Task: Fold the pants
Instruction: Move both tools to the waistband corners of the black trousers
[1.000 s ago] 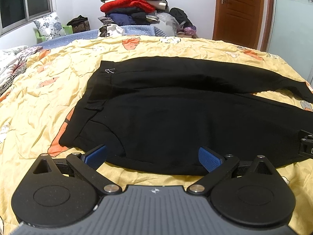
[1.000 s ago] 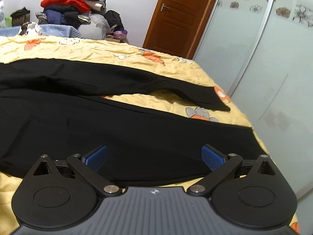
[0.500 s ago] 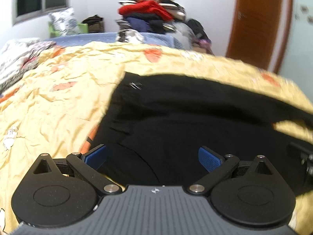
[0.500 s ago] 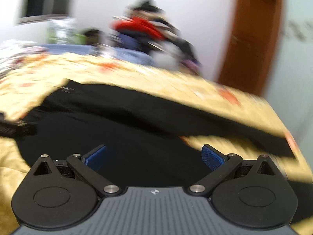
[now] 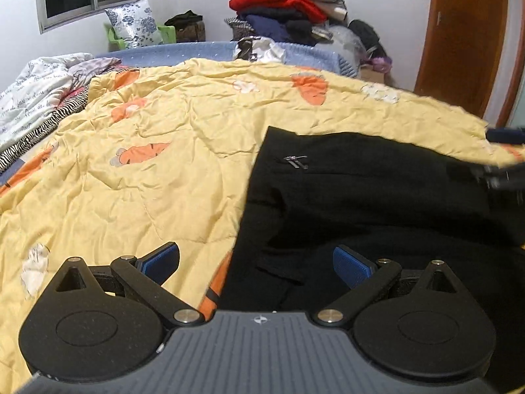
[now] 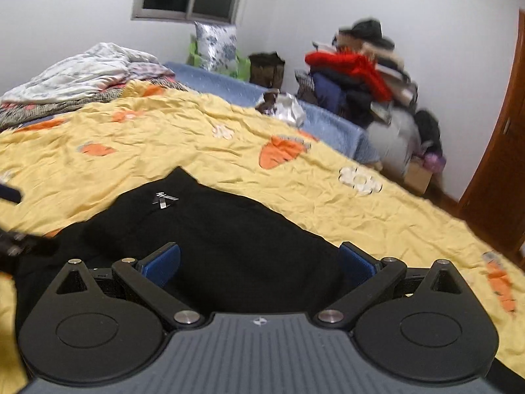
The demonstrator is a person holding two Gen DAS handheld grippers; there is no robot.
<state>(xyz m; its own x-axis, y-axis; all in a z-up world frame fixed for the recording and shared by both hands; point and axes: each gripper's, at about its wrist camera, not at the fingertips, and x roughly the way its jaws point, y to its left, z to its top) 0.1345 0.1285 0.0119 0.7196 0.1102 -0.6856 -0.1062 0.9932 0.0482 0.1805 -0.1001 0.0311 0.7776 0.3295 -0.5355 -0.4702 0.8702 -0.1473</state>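
Lying flat on the yellow quilt (image 5: 137,177), the black pants (image 5: 377,203) run waistband at 9 o'clock toward 3; left claw (image 5: 256,262) and right claw (image 6: 259,262) both gape wide, empty.

Yellow carrot-print quilt (image 5: 137,170), clothes pile (image 5: 288,10)

Black left claw (image 5: 256,264) — blue ribbed pads (image 5: 349,267), silver screws.
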